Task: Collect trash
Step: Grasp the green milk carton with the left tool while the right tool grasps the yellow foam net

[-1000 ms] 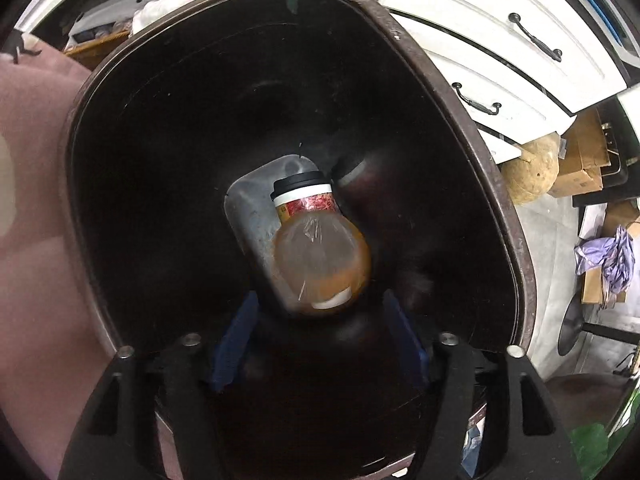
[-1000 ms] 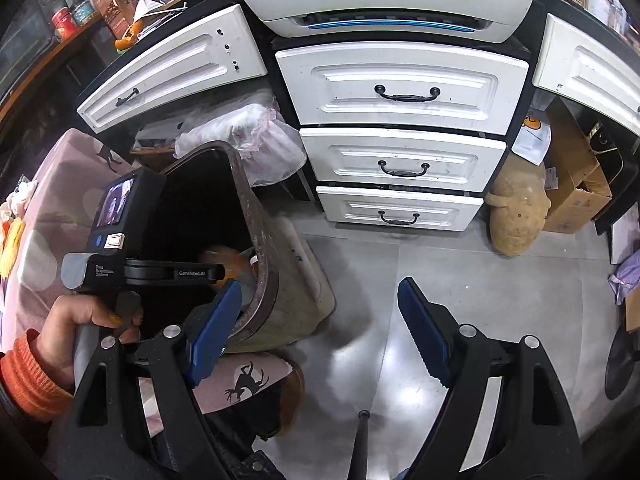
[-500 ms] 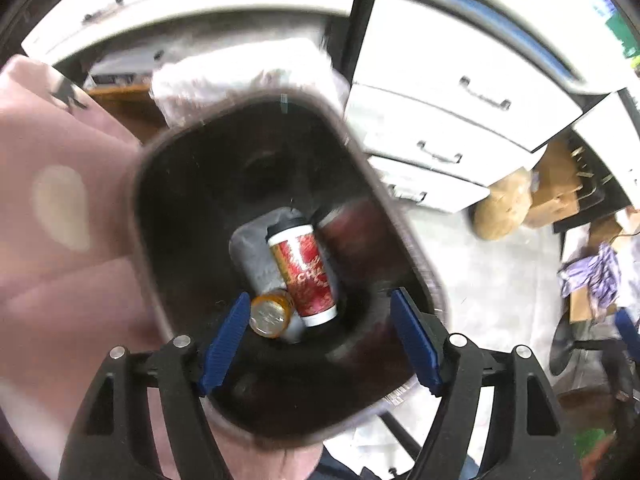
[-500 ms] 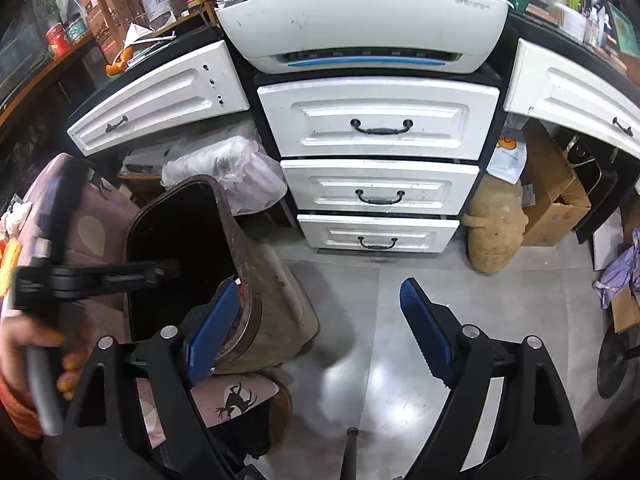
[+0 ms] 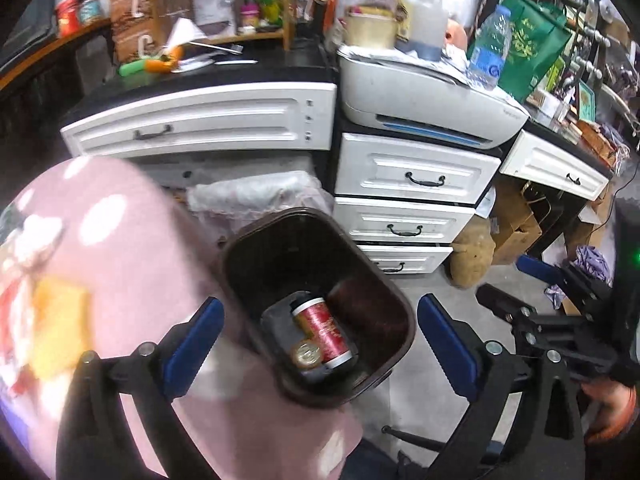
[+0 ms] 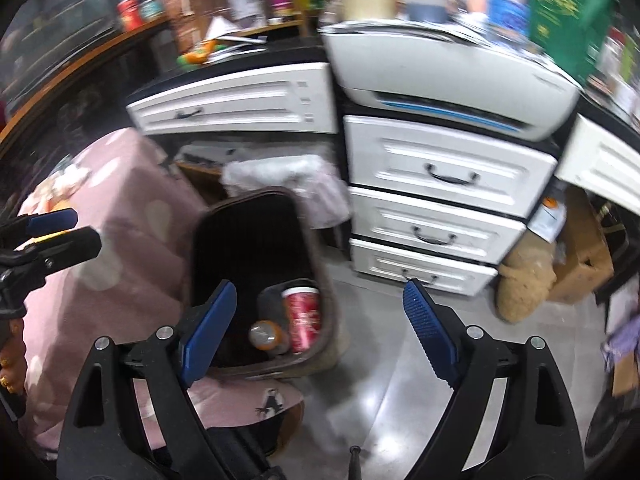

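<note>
A dark brown trash bin (image 5: 280,216) stands on the floor beside a pink spotted cloth. At its bottom lie a red can (image 5: 324,332), a small bottle of orange liquid (image 5: 306,354) and a dark round thing (image 5: 368,308). My left gripper (image 5: 318,306) hangs high above the bin; its jaws are opening and hold nothing. My right gripper (image 6: 319,290) hovers over the bin's right rim (image 6: 320,264), jaws opening with nothing between them. The right wrist view also shows the can (image 6: 302,316) and bottle (image 6: 268,334). Each gripper appears at the edge of the other's view.
White drawers (image 5: 412,176) with a printer (image 5: 420,100) on top stand behind the bin. A crumpled plastic bag (image 5: 256,196) lies behind it. The pink cloth (image 5: 100,264) is to the left; a brown sack (image 5: 476,256) and cardboard boxes (image 5: 516,232) are to the right. The floor (image 6: 380,360) is grey.
The left gripper let go of the orange-liquid bottle, which now lies by the red can, and rose out of the bin with wider jaws. The right gripper lifted a little.
</note>
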Available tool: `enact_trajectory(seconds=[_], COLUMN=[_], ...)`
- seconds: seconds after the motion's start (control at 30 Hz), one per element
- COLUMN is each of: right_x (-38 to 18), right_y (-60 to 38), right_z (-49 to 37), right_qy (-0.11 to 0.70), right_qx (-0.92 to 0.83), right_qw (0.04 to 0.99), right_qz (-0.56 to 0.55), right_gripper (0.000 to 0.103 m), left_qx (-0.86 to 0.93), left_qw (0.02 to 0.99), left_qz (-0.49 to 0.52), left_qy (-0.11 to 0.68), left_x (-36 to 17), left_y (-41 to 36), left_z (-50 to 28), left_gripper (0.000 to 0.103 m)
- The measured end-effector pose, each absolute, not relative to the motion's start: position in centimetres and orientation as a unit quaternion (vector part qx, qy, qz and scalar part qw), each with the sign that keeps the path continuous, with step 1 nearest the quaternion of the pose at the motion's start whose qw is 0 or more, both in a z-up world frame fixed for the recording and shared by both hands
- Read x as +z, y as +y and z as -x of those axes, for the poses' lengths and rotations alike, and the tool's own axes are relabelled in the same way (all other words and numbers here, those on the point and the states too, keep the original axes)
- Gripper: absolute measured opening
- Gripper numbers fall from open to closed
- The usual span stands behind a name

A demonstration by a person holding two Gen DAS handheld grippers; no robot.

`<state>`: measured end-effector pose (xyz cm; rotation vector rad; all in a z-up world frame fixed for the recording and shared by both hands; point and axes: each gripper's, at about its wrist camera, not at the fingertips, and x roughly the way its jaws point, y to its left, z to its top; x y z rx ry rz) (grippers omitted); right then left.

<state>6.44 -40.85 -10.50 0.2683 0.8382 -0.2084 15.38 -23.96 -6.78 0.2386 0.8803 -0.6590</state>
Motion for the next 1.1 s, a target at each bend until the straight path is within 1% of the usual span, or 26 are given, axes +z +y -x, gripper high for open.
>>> enact_trajectory(seconds=[0.27,0.47,0.6,0.73,0.87,0.93,1.0,1.1], right_x=[-8.8,-8.1,-7.8,-7.5,-6.8,-6.6,-6.5,-6.7], right_y=[-34.0,-28.8,-25.4,-22.6,-20.2,-19.3,-18.7,-18.2], right_z=[-9.6,-11.7,-13.2,-14.5,-15.4,-15.8,-16.3,-16.9], right_qy=[0.412,0.416,0.419,0.42,0.414,0.411,0.413,0.42], right_qx=[-0.012,0.051,0.083,0.105,0.13,0.136,0.143,0.147], right_qw=[0.907,0.906,0.903,0.901,0.901,0.901,0.899,0.896], right_qz=[-0.088,-0.06,-0.041,-0.028,-0.015,-0.006,-0.001,-0.002], right_gripper=[0.085,0.085,0.085,0.085,0.085,0.085,0.085,0.085], left_qx=[-0.264,-0.185,-0.124,-0.083,-0.046,-0.037,-0.039,-0.038], left_qw=[0.877,0.904,0.915,0.921,0.922,0.915,0.904,0.886], left_qz=[-0.113,-0.071,-0.065,-0.024,-0.03,-0.054,-0.066,-0.066], left_qy=[0.386,0.38,0.377,0.38,0.384,0.398,0.422,0.457], left_x=[-5.4,-4.1,-3.7,-2.0,-0.8,-0.7,-1.0,-1.8], left_y=[-14.8,-5.2,-0.2,3.7,5.4,5.2,5.2,5.6], left_z=[-14.8,-15.8,-16.9,-20.1,-25.0,-28.2,-31.3,-36.0], left_gripper=[0.097,0.097,0.097,0.097,0.095,0.093,0.092,0.089])
